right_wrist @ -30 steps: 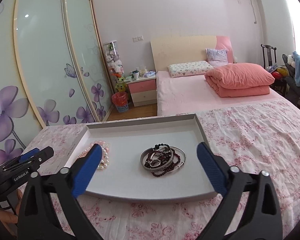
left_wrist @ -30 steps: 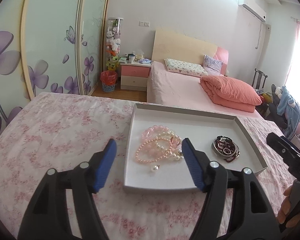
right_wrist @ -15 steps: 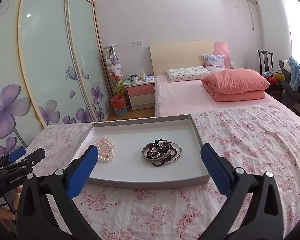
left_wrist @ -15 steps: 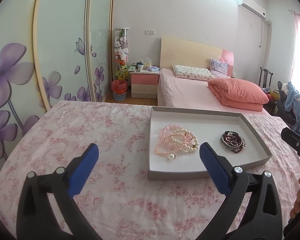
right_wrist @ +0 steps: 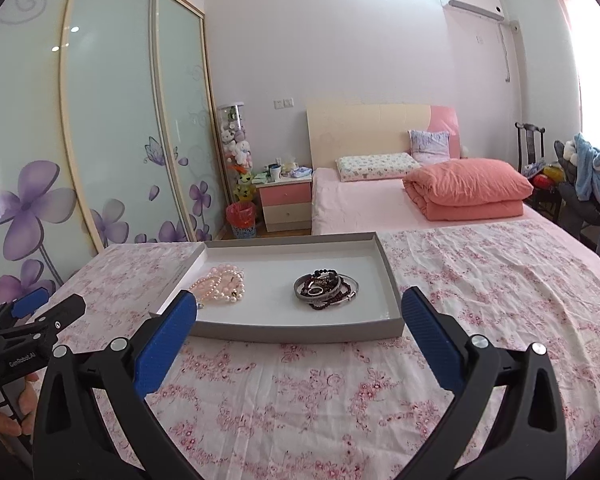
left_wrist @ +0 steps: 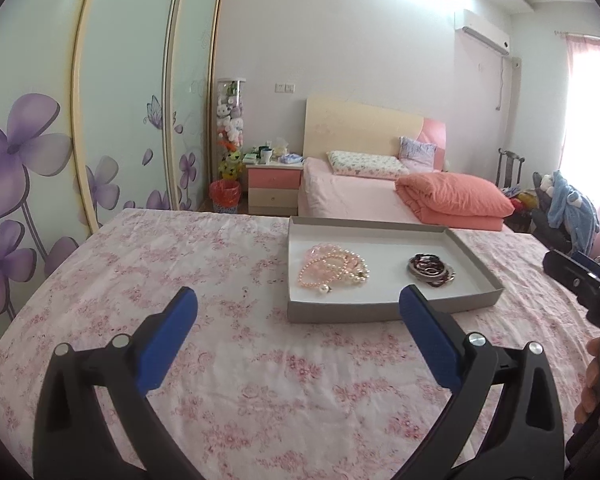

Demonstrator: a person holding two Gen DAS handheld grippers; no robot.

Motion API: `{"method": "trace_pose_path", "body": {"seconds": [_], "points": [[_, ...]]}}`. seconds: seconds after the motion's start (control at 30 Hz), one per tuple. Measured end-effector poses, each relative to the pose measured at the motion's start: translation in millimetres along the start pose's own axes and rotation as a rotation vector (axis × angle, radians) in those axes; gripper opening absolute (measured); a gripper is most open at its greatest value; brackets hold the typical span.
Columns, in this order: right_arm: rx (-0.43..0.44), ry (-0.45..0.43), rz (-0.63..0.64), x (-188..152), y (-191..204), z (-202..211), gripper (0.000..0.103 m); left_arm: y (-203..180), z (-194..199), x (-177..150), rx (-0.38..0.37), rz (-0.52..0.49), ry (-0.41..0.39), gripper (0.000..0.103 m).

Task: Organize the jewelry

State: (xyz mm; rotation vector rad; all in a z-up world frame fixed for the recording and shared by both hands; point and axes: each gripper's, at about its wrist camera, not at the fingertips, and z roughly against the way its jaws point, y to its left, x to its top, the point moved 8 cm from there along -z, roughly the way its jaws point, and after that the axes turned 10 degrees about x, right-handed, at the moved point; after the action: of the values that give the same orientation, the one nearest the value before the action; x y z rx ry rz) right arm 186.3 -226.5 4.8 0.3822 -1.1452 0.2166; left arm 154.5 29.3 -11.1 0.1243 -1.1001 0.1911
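Note:
A shallow grey tray (left_wrist: pixel 340 314) lies on the flowered bedspread. Inside it, a pile of pink pearl bracelets (left_wrist: pixel 332 270) sits on the left and a pile of dark bead and metal bracelets (left_wrist: pixel 432 272) on the right. My left gripper (left_wrist: pixel 298 294) hovers short of the tray's near wall, jaws wide open and empty. My right gripper (right_wrist: pixel 299 298) is also wide open and empty, just before the tray (right_wrist: pixel 300 334), facing the dark bracelets (right_wrist: pixel 326 288); the pink bracelets (right_wrist: pixel 222 286) lie to its left.
The flowered bedspread (left_wrist: pixel 160 272) stretches left and towards me around the tray. A person's hand (right_wrist: pixel 8 412) holds the left gripper at the lower left of the right wrist view. Sliding wardrobe doors (right_wrist: pixel 112 140) stand to the left, a pink bed (right_wrist: pixel 380 200) beyond.
Both grippers have drawn back from the tray, which now looks smaller and farther off. The left jaws have spread wider and no longer reach over the tray.

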Motion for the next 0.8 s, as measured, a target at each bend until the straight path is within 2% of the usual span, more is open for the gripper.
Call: {"method": "trace_pose_path", "body": {"seconds": [0.3,0.8], "points": [[-0.001,-0.008,0.077,-15,17,17,0.101,-6,20,-20,-0.033,0.012,-0.009,0.099],[0.007,-0.007,0.048,-34,15,26,0.101,-18,37,-33,-0.031,-0.031,-0.043,0.099]]}}
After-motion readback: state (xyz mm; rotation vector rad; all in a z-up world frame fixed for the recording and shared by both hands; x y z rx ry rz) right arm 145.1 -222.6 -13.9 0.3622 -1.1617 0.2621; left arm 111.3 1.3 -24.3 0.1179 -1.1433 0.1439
